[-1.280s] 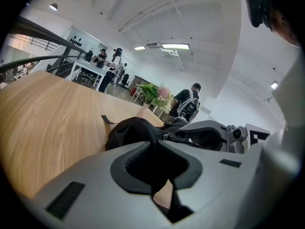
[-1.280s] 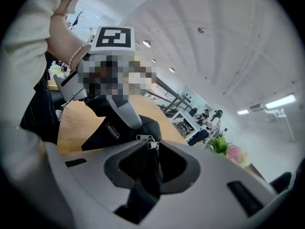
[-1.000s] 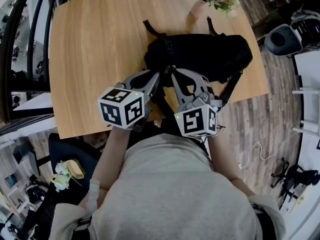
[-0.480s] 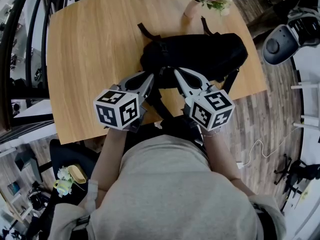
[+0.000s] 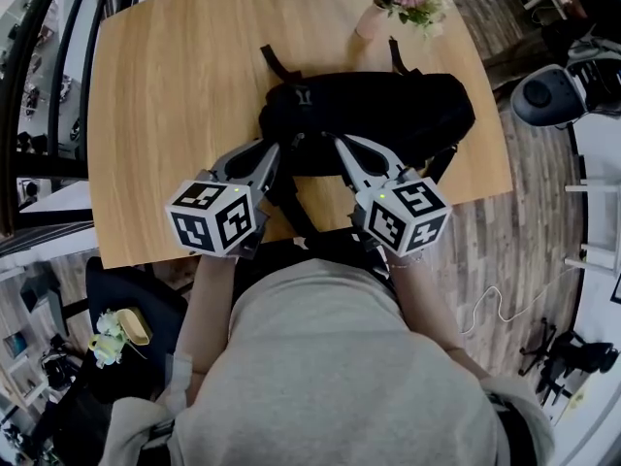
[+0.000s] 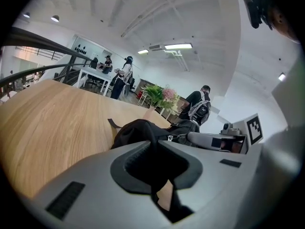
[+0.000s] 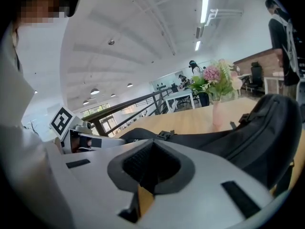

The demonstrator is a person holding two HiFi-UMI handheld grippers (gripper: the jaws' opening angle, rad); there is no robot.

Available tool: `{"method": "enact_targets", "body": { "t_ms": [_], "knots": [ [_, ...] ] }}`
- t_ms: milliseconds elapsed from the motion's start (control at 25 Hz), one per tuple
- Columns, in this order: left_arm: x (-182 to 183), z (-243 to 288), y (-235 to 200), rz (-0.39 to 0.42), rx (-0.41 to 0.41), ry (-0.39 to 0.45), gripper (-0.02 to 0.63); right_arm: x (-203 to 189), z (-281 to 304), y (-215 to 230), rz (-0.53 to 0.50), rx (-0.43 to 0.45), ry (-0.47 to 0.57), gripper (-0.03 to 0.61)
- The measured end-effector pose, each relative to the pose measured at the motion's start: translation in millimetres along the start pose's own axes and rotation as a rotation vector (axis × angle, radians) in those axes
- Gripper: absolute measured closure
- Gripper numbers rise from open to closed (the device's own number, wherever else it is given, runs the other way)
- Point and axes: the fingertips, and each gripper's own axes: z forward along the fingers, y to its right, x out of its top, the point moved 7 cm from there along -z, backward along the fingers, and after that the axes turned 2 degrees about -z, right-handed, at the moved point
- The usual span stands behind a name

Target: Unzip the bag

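Looking down from the head view, one black bag (image 5: 388,110) lies on the one wooden table (image 5: 175,85) directly ahead of both tools, its near edge touching their tips, and no gap in the fabric shows, so I judge the zip still closed and the whole pull left to do. The left gripper (image 5: 276,149) and right gripper (image 5: 340,144), two in all, sit side by side at that near edge, with one vase of flowers (image 5: 374,17) well beyond the bag and two strap ends sticking out past its far side. In the left gripper view, the left gripper (image 6: 153,144) pinches a fold of the bag's black fabric (image 6: 136,130) between nearly closed jaws, which reads as the bracing hold; the right tool (image 6: 214,140) lies just beside it. In the right gripper view, the right gripper (image 7: 151,149) has its jaws pressed together against the bag (image 7: 257,128), which stretches away ahead; whether a zip pull is caught between them is too small to tell. Bracing looks done, but I see no sign that unzipping has begun
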Motion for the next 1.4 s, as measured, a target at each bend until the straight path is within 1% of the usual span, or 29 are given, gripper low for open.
{"method": "enact_targets", "body": {
  "t_ms": [120, 240, 520, 760, 1040, 1200, 1280, 1360, 1400],
  "knots": [
    [-2.0, -2.1, 1.1, 0.020, 0.056, 0.008, 0.557, 1.4, -2.9, 11.4, -0.002, 0.018, -0.008, 0.569],
    [-2.9, -4.2, 0.7, 0.014, 0.100, 0.022, 0.557, 3.9, -7.3, 24.3, -0.001, 0.030, -0.011, 0.569],
    [-4.4, -5.9, 2.9, 0.017, 0.206, 0.056, 0.557, 6.3, -16.0, 50.0, -0.022, 0.030, -0.013, 0.569],
    [-4.2, -11.8, 3.9, -0.003, 0.307, 0.113, 0.560, 11.8, -26.2, 79.3, -0.009, 0.019, 0.005, 0.569],
    [-6.2, -13.8, 9.9, -0.002, 0.390, 0.140, 0.560, 21.4, -36.8, 109.2, -0.002, 0.002, 0.037, 0.568],
    [-5.1, -12.5, 14.7, -0.001, 0.409, 0.163, 0.558, 22.7, -40.3, 117.6, 0.006, 0.015, 0.047, 0.568],
    [-4.0, -12.2, 17.3, 0.018, 0.453, 0.161, 0.558, 23.0, -41.0, 116.4, 0.005, 0.033, 0.048, 0.569],
    [-2.0, -13.0, 21.0, 0.061, 0.512, 0.154, 0.552, 23.2, -41.5, 113.3, -0.003, 0.052, 0.046, 0.569],
    [-0.5, -13.4, 23.6, 0.084, 0.531, 0.152, 0.530, 23.6, -42.0, 112.0, -0.007, 0.060, 0.046, 0.569]
  ]
}}
